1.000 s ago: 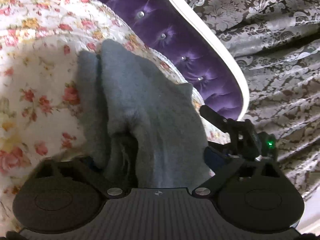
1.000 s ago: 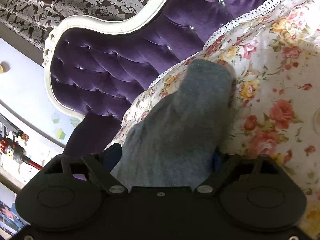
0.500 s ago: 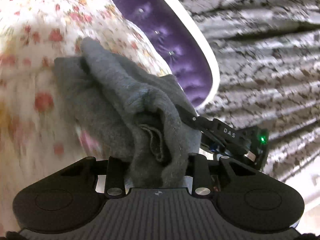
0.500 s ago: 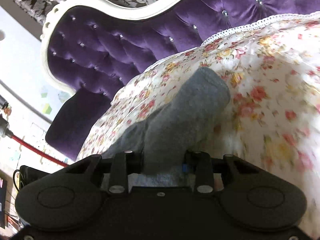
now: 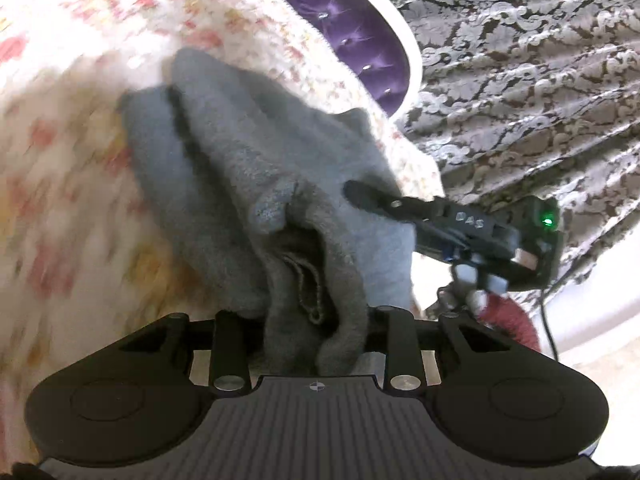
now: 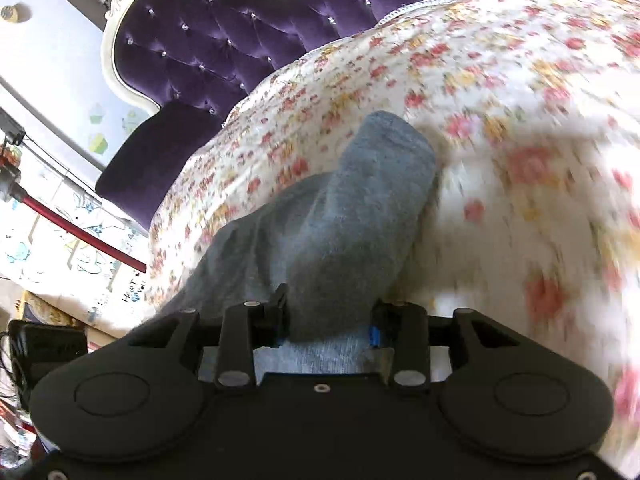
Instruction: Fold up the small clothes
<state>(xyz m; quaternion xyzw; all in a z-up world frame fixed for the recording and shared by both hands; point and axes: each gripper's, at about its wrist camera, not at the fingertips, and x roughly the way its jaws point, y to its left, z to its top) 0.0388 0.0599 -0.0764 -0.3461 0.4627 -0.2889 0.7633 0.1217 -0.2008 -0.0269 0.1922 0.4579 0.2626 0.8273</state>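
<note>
Hiding both grippers' fingertips, one bunched grey sock (image 5: 256, 184), left gripper (image 5: 312, 320) and right gripper (image 6: 328, 320) fingers clamped on it

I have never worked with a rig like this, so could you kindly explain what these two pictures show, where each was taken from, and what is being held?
There is no robot here: a person holds a two-finger gripper in each hand, and each gripper carries a fisheye camera looking forward along its fingers. The black shape along the bottom of each picture is the gripper's own body.

One picture is from the left gripper, the other from the right gripper. Both have their jaws closed on a small grey garment, which lies partly on a floral bedspread. The right gripper's jaws have just eased open a little, with the cloth between them.

In the left view, the right gripper appears from the side. Behind are a purple tufted headboard and a patterned curtain.
</note>
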